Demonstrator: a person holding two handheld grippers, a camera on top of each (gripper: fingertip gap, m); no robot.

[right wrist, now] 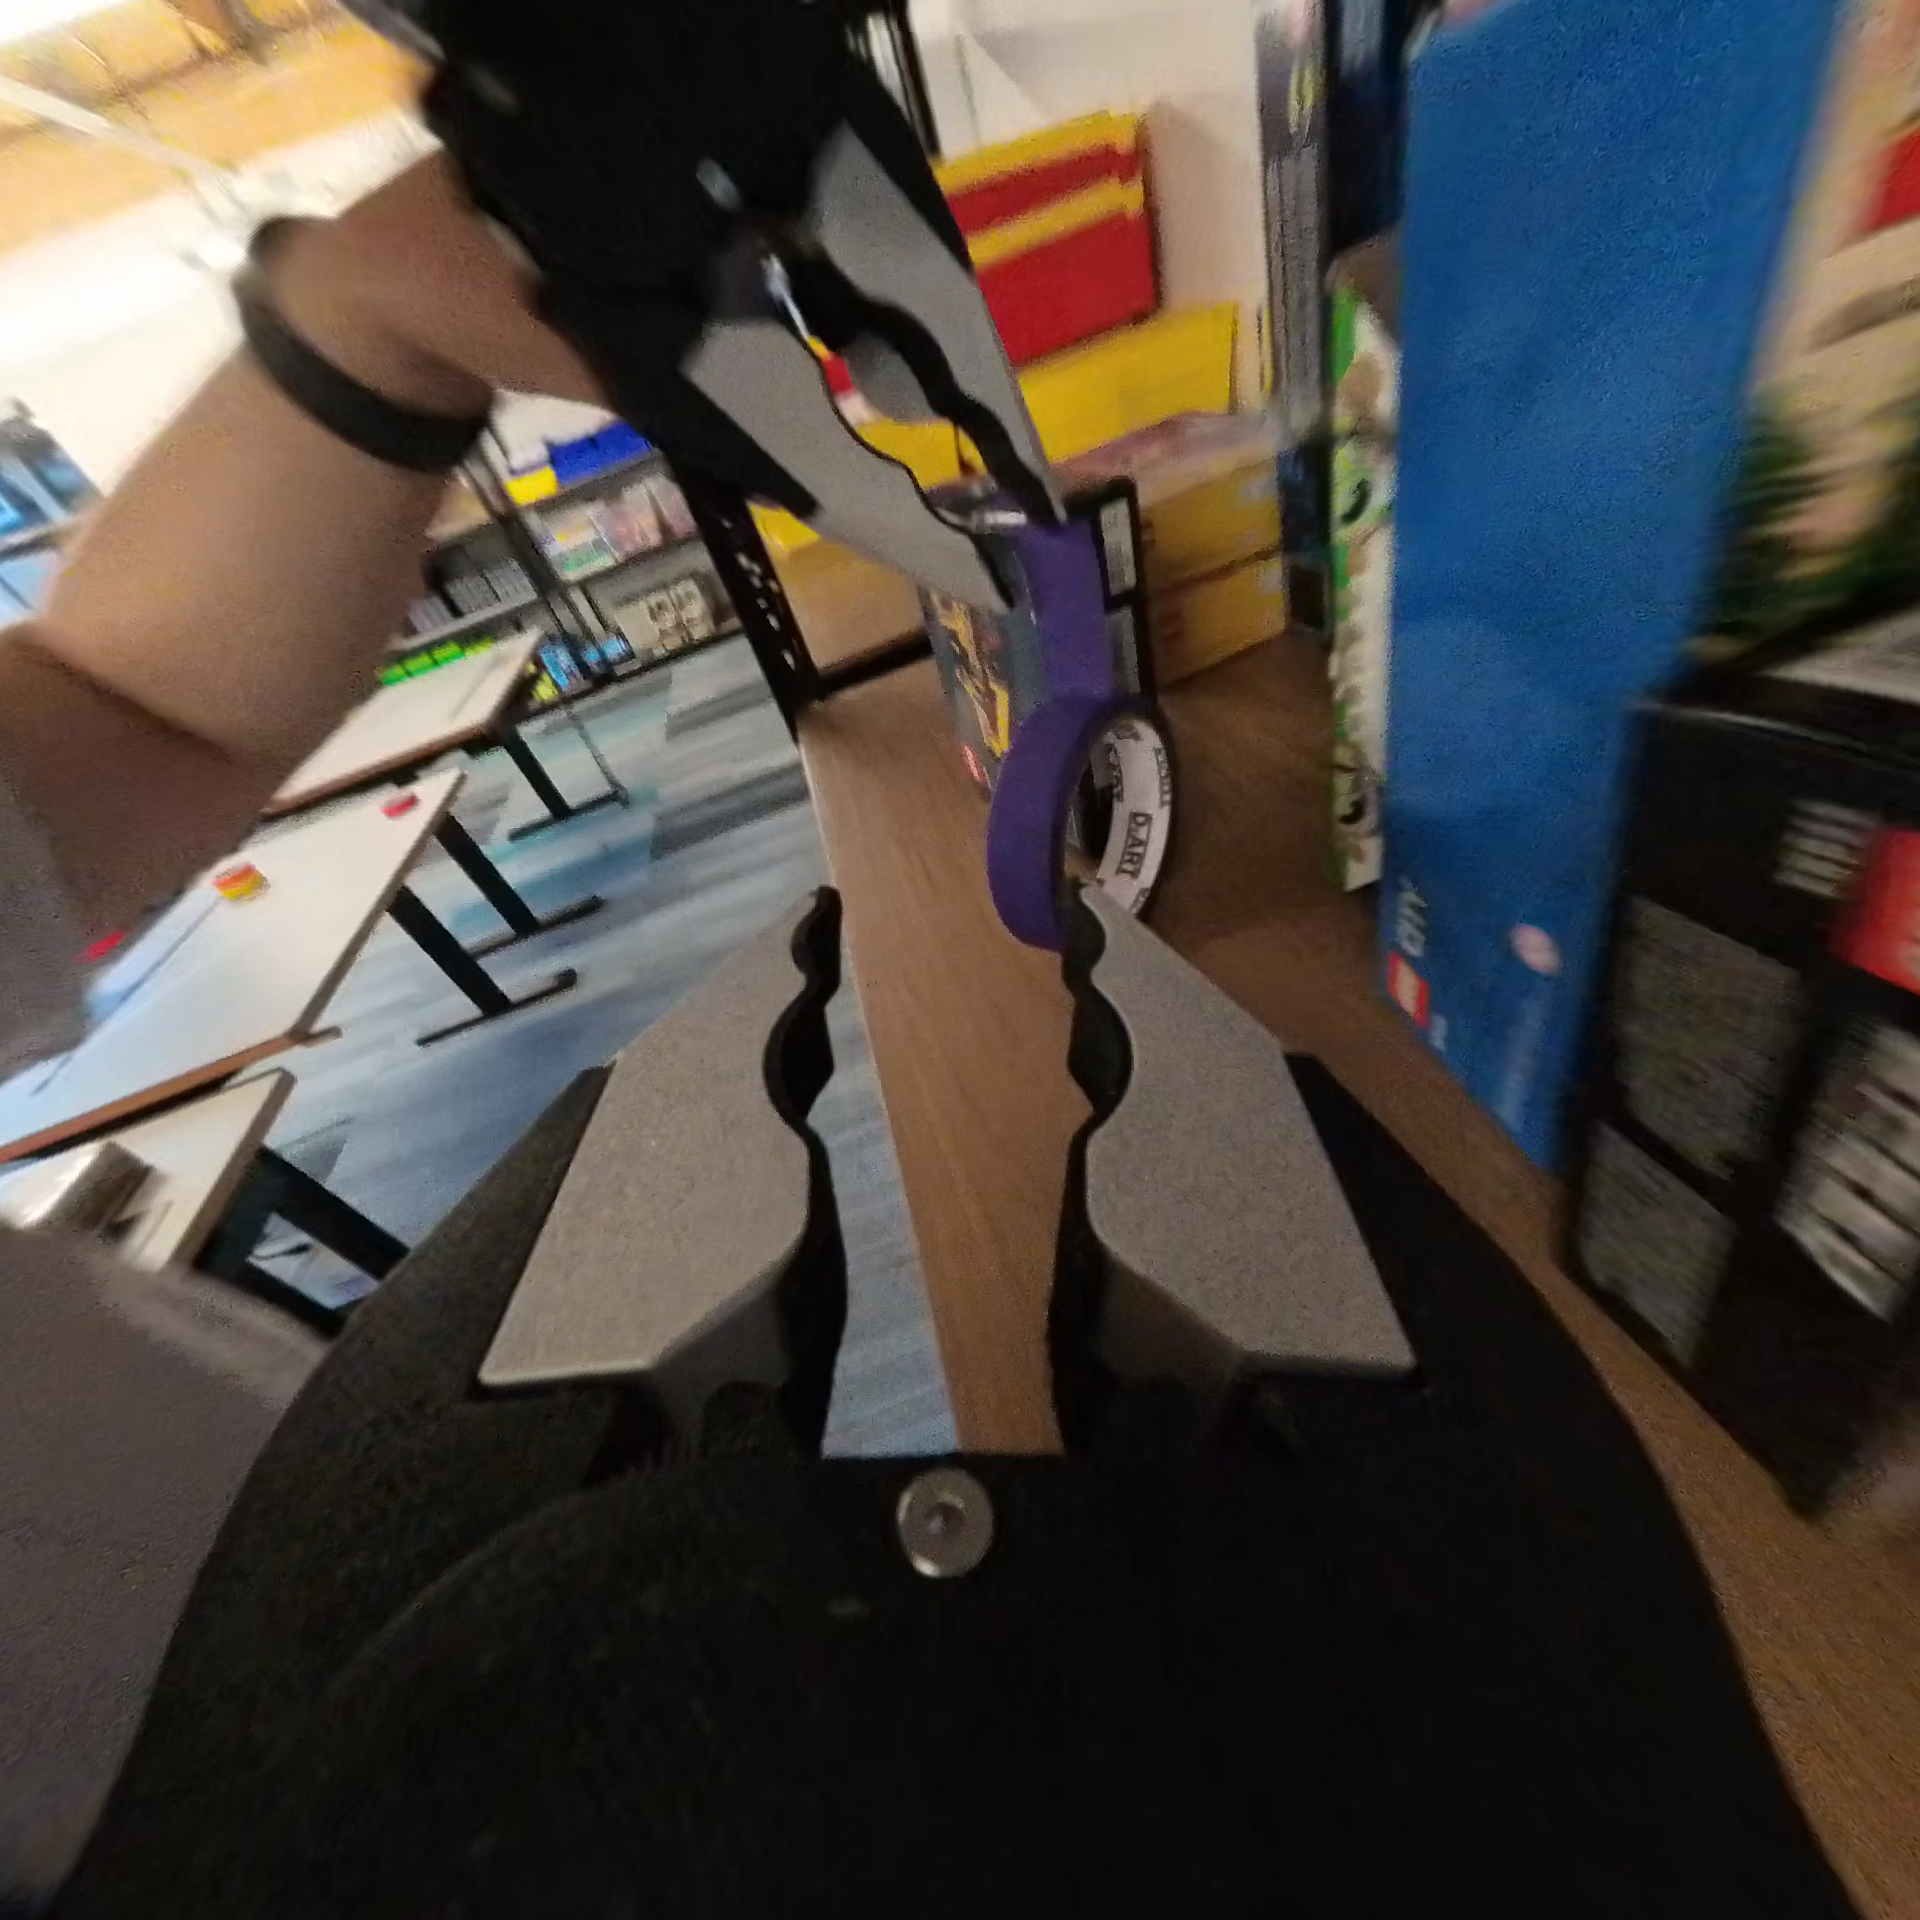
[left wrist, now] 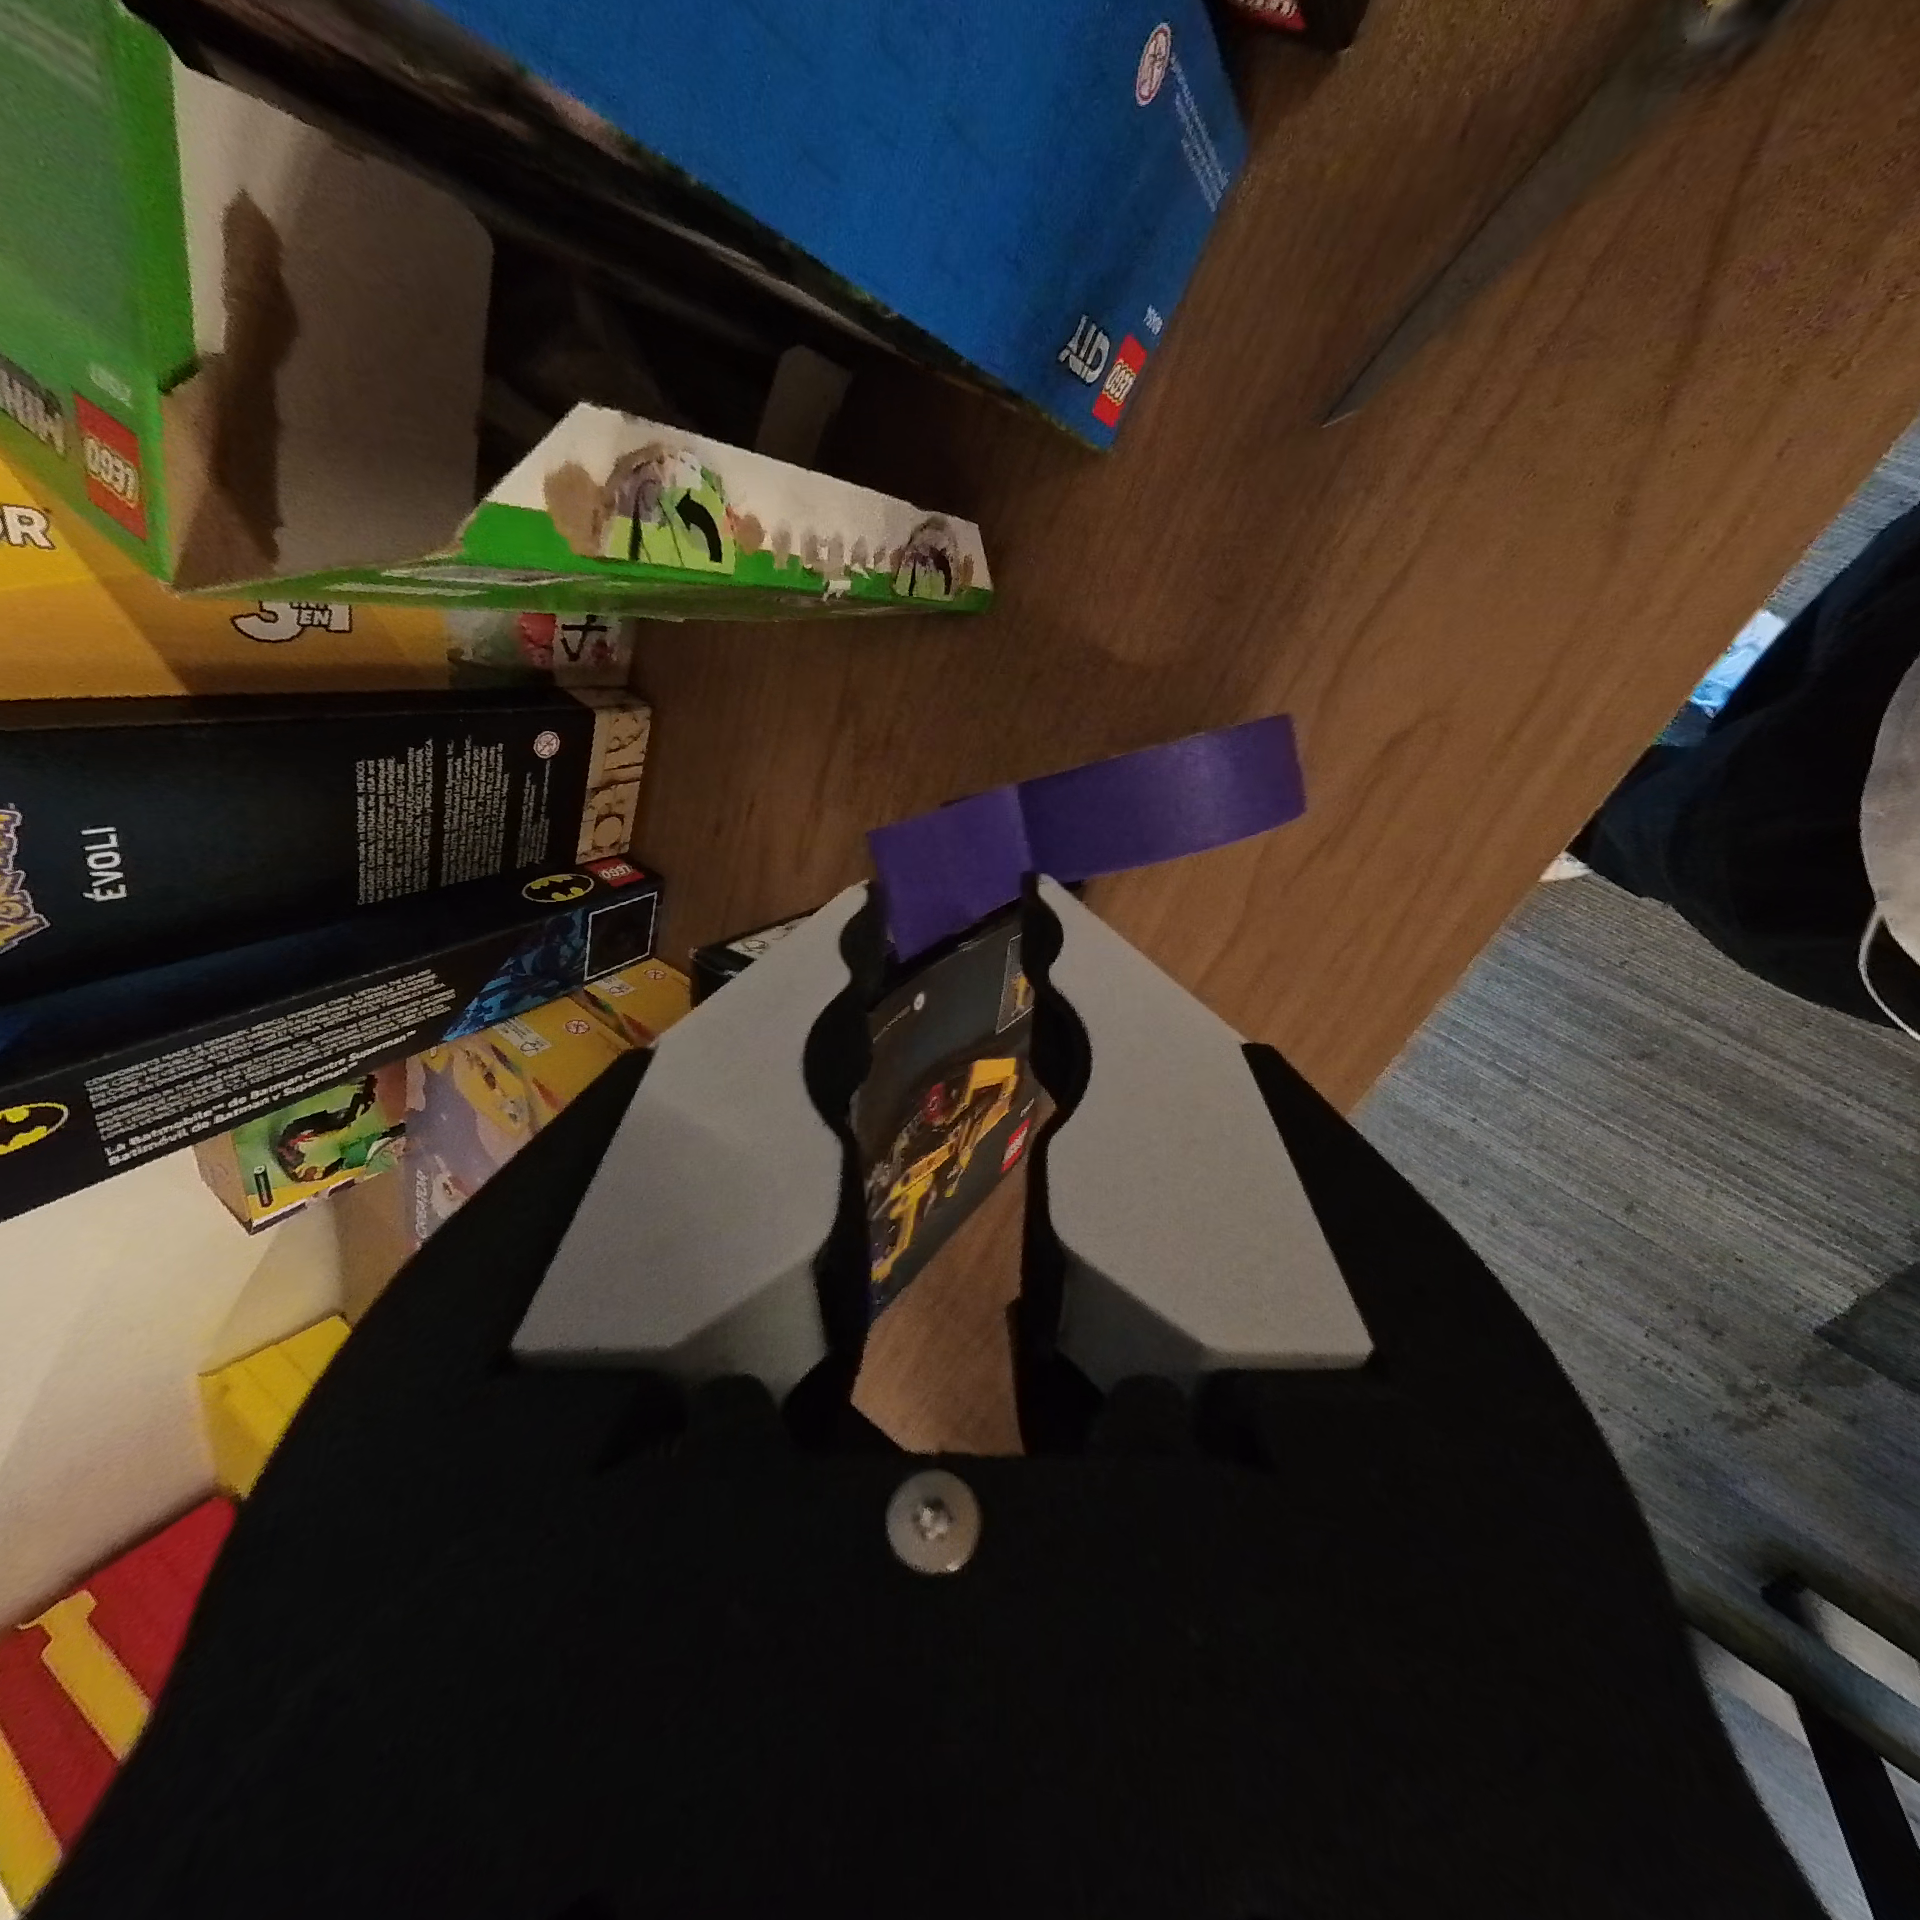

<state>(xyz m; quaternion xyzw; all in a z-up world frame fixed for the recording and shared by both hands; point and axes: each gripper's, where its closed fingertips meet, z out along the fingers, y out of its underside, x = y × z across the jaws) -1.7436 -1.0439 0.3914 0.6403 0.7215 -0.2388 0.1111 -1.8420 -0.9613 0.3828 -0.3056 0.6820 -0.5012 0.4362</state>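
Roughly: wooden shelf [right wrist: 935, 997] with a blue box [right wrist: 1590, 520] standing toward its back, a green box [left wrist: 582, 540] beside it. Small dark box [left wrist: 935, 1122] with yellow vehicle art stands upright near the shelf's front edge, long axis vertical, pinched at its top between the left gripper [left wrist: 956, 914] fingers. Purple tape [right wrist: 1039, 748] strip runs from that box top to its roll, which touches the right gripper's [right wrist: 951, 925] right fingertip [right wrist: 1081, 935]. Right gripper's fingers are spread, nothing between.

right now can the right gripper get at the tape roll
Probably yes: the right gripper is open with its right finger already at the tape roll, nothing between them.
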